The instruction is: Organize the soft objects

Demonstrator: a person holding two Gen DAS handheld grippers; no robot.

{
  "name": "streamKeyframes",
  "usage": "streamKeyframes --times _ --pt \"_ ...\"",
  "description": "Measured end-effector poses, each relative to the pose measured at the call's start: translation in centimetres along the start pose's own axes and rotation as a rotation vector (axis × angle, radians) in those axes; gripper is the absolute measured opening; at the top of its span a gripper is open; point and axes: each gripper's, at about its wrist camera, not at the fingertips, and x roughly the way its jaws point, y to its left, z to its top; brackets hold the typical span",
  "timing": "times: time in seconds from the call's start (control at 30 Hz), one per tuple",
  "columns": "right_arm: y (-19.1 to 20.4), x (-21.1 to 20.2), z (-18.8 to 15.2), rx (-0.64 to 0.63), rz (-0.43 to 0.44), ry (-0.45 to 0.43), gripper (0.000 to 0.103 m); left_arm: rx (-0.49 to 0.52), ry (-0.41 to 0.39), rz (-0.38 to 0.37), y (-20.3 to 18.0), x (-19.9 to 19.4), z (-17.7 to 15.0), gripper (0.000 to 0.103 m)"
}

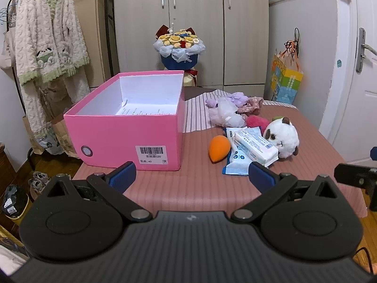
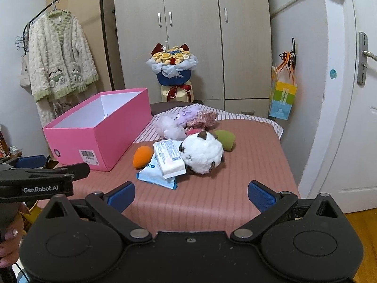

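1. The open pink cardboard box (image 1: 122, 139) stands at the left of the ribbed pink table (image 1: 200, 188), seemingly holding only a printed sheet — ready to be filled.
2. The left gripper (image 1: 192, 174) is held spread wide, nothing gripped.
3. The orange egg-shaped sponge (image 1: 219, 147) lies just right of the box — best taken across its middle, gently.
4. The white tissue pack (image 2: 169, 160) leans against the white plush panda (image 2: 202, 153).
5. The right gripper (image 2: 191, 194) is likewise gaping, empty.

Soft, even indoor light is filling both views, casting only faint shadows under the pink box (image 1: 124, 127); fisheye is bending the wardrobe (image 2: 190, 35) and door (image 1: 362, 70) edges, corners are vignetting dark, focus holding sharp
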Motion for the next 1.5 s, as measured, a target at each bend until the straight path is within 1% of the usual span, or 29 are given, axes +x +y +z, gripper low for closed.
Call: streamKeyframes --times 0.27,0.33,0.4,0.5,0.53,0.6,0.67,0.83,0.87,0.93,1.0,1.03,1.1,1.13,1.2,1.3,1.37,1.47,1.5 --pt "-1.6 1.0 1.1 -0.001 0.026 -0.064 0.103 0.009 0.019 -0.008 -0.7 1.8 1.5 0.103" --pt "-2.2 1.5 0.9 -0.011 0.042 -0.120 0.103 0.018 0.024 -0.019 -1.1 2.4 2.0 0.103" --pt "-2.6 2.0 0.8 -0.051 0.053 -0.172 0.103 0.029 0.018 -0.044 -1.6 3.2 2.5 0.103" --pt "-3.2 3.8 1.2 -0.095 0.028 -0.169 0.103 0.002 -0.002 -0.100 -2.1 4.8 3.3 0.103" --pt "-3.7 4.5 1.3 -0.095 0.044 -0.165 0.103 -0.015 -0.009 -0.123 -2.2 5.3 3.4 0.103" --pt "-4.6 5.3 1.5 -0.089 0.116 -0.181 0.102 -0.030 -0.006 -0.175 -2.7 6.6 4.0 0.103" --pt "-5.2 6.3 1.7 -0.072 0.141 -0.170 0.102 -0.019 0.002 -0.219 -3.5 7.9 4.5 0.102" --pt "-6.4 10.5 1.6 -0.033 0.160 -0.082 0.101 0.020 0.005 -0.321 -5.8 10.6 5.4 0.098" --pt "-6.5 11.3 1.4 -0.029 0.166 -0.066 0.101 0.034 0.009 -0.341 -6.4 11.3 5.4 0.096" --pt "-6.8 12.8 1.1 -0.019 0.193 -0.039 0.100 0.063 0.024 -0.382 -7.4 12.4 5.7 0.095" --pt "-7.1 14.0 0.8 -0.009 0.216 -0.023 0.100 0.069 0.052 -0.435 -8.3 13.8 5.9 0.084" --pt "-7.2 14.5 0.8 -0.001 0.224 -0.018 0.100 0.074 0.063 -0.453 -8.6 14.2 5.8 0.082" --pt "-7.6 15.5 0.6 0.017 0.251 -0.006 0.099 0.094 0.090 -0.491 -9.3 15.3 5.9 0.071" --pt "-7.7 16.0 0.6 0.031 0.266 -0.001 0.097 0.102 0.105 -0.505 -9.7 15.9 5.9 0.069" --pt "-7.9 16.8 0.6 0.049 0.295 0.005 0.096 0.107 0.139 -0.518 -10.1 16.8 5.9 0.065" --pt "-8.0 17.8 0.7 0.074 0.332 0.014 0.094 0.109 0.185 -0.509 -10.4 18.1 5.8 0.060" --pt "-8.2 18.4 0.7 0.098 0.357 0.021 0.091 0.102 0.207 -0.520 -10.4 18.5 5.7 0.059" --pt "-8.3 18.9 0.6 0.130 0.396 0.030 0.083 0.114 0.206 -0.516 -10.6 18.4 5.7 0.057" --pt "-8.3 19.0 0.6 0.141 0.413 0.032 0.079 0.121 0.204 -0.513 -10.7 18.4 5.7 0.057"
